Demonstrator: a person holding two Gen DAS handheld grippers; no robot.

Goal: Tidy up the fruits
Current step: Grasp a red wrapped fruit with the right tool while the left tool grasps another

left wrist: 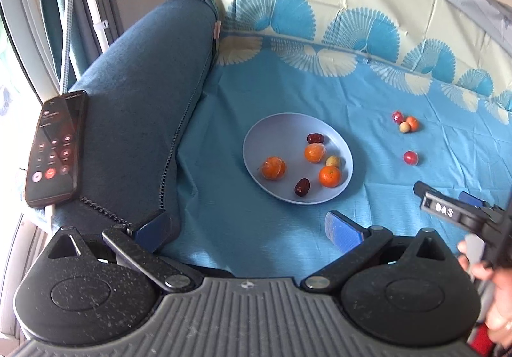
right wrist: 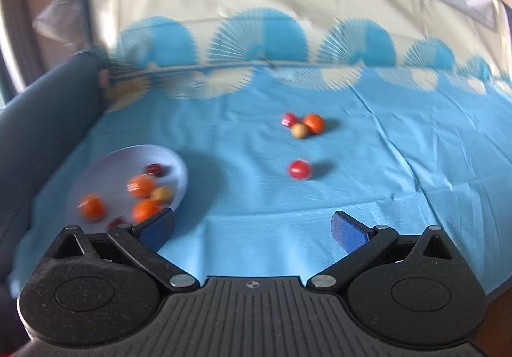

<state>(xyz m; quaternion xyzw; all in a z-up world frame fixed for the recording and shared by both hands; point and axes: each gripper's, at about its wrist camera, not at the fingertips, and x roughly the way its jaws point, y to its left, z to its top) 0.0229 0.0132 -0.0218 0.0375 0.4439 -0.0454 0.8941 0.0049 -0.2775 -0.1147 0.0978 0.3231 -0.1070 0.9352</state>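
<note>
Fruit sat in the plate (left wrist: 256, 136); one red fruit (right wrist: 299, 169) lay alone right of the plate. Your left gripper (left wrist: 246, 229) and right gripper (right wrist: 252, 229) were wide, holding nothing.

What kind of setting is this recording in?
Probably a home living room: a sofa seat covered by a blue patterned cloth, a padded blue armrest with a phone on it, and a plate of fruit.
</note>
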